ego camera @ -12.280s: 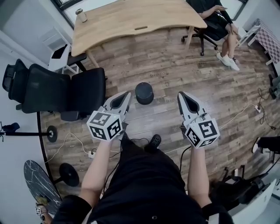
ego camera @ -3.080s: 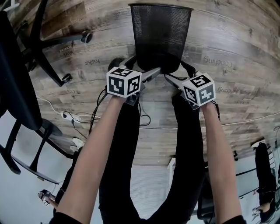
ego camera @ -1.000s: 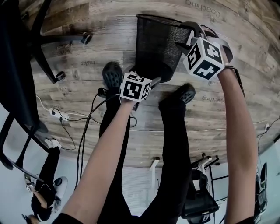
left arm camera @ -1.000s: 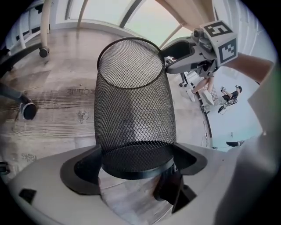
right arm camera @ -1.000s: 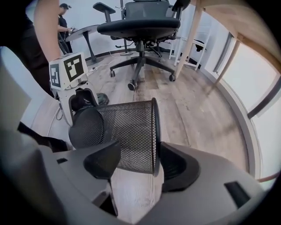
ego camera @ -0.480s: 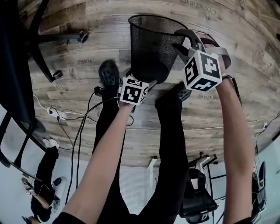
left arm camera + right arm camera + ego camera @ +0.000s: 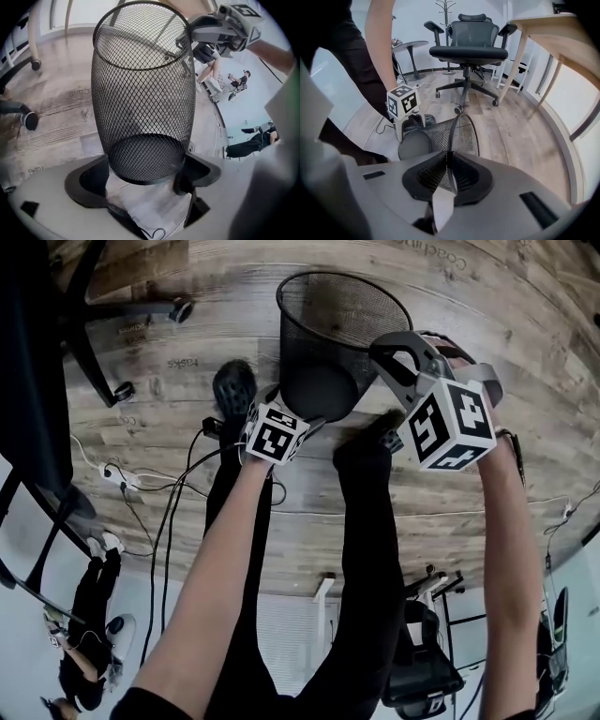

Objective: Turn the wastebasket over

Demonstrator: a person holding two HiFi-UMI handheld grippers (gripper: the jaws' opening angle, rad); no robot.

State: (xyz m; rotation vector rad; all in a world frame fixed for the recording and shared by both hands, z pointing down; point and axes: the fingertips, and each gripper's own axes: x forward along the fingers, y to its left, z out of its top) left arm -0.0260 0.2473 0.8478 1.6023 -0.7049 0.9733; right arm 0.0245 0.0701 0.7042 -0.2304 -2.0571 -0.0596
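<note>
Black mesh basket [image 7: 328, 334] tilted: base in L gripper [image 7: 145, 171] jaws, prob. clamped; rim pinched in R gripper [image 7: 386, 351] jaws, just closing.

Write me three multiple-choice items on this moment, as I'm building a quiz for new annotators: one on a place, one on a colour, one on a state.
1. Where does the left gripper hold the wastebasket?
A. at its rim
B. at its base
C. nowhere

2. What colour is the wastebasket?
A. white
B. blue
C. black

3. How do the right gripper's jaws stand?
A. shut on the mesh wall at the rim
B. wide open over the floor
C. shut on a cable

Key:
1 B: the left gripper view shows its jaws on either side of the base.
2 C: the mesh is black in every view.
3 A: the jaws have just been closing, and the right gripper view shows the mesh pinched between them.
</note>
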